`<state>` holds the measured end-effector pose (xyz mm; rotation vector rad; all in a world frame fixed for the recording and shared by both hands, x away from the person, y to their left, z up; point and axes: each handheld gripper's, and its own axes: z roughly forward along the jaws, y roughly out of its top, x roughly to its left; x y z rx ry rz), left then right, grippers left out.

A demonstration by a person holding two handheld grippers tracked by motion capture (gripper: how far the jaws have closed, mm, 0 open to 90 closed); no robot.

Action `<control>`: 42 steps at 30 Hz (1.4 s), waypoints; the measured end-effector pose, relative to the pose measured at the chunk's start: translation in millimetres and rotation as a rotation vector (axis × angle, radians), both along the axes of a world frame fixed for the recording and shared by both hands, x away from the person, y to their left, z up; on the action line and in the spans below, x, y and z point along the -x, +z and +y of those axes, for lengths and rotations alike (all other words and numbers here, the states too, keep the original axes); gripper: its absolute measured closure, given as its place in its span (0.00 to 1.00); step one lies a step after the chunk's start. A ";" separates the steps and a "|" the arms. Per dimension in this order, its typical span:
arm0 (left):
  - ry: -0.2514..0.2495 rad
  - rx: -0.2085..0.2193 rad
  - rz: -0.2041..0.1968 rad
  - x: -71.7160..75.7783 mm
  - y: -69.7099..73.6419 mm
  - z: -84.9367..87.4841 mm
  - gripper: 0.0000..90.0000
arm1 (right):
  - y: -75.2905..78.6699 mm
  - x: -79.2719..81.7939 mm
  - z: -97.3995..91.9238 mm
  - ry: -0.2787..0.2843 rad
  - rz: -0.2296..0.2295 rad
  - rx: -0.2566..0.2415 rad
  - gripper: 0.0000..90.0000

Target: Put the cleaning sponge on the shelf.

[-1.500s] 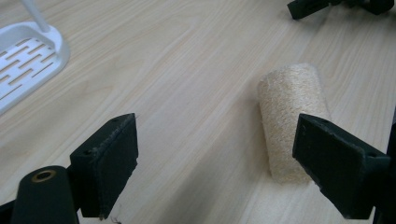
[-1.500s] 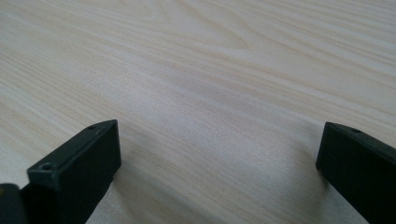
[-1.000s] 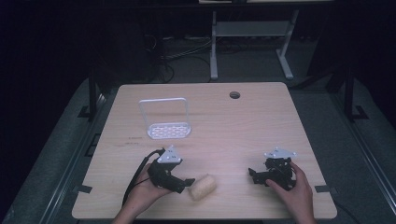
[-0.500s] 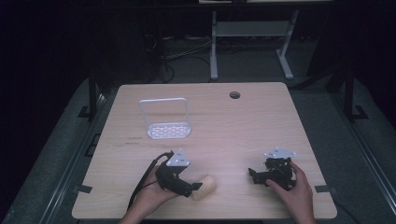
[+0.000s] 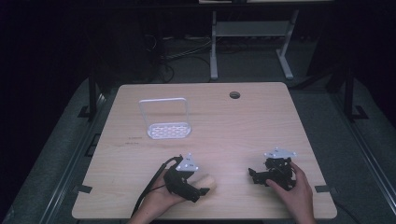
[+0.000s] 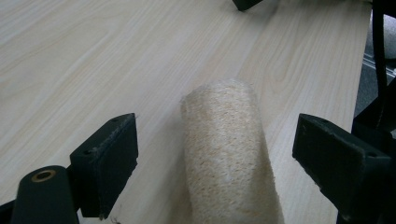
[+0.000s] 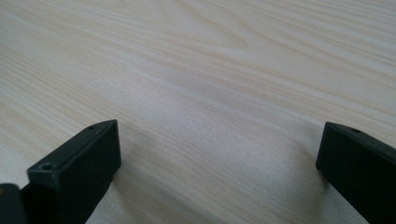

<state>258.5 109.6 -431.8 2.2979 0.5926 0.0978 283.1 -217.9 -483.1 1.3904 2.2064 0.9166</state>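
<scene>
Left tool (image 6: pixel 219 154): your jaws stand wide apart, one on each side of the loofah roll (image 6: pixel 231 154), neither pad touching it.
Loofah roll: it lies flat on the surface (image 5: pixel 233 135) near your edge, just ahead of your left hand (image 5: pixel 161 198).
Step in hand: you look lined up for the grasp, with the closing not yet done.
Next move: squeeze evenly on the roll's middle; it looks soft, so expect some give.
Right tool (image 7: pixel 217 154): jaws apart over bare wood, holding nothing, resting well to the right.
Rack (image 5: pixel 166 119): the white wire rack stands farther back; it is possibly the destination, though that is hard to judge from here.
</scene>
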 end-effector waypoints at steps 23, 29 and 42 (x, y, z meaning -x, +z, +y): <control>-0.021 -0.051 0.008 2.8 -18.9 -12.9 0.15 | -0.1 0.0 -0.1 0.001 -0.001 0.001 0.00; -0.020 -0.065 0.009 3.5 -25.3 -16.0 0.15 | -0.1 0.0 0.1 0.000 -0.001 -0.001 0.00; -0.022 -0.078 0.000 3.9 -26.6 -15.6 0.27 | -0.1 0.0 0.1 0.000 -0.001 -0.001 0.00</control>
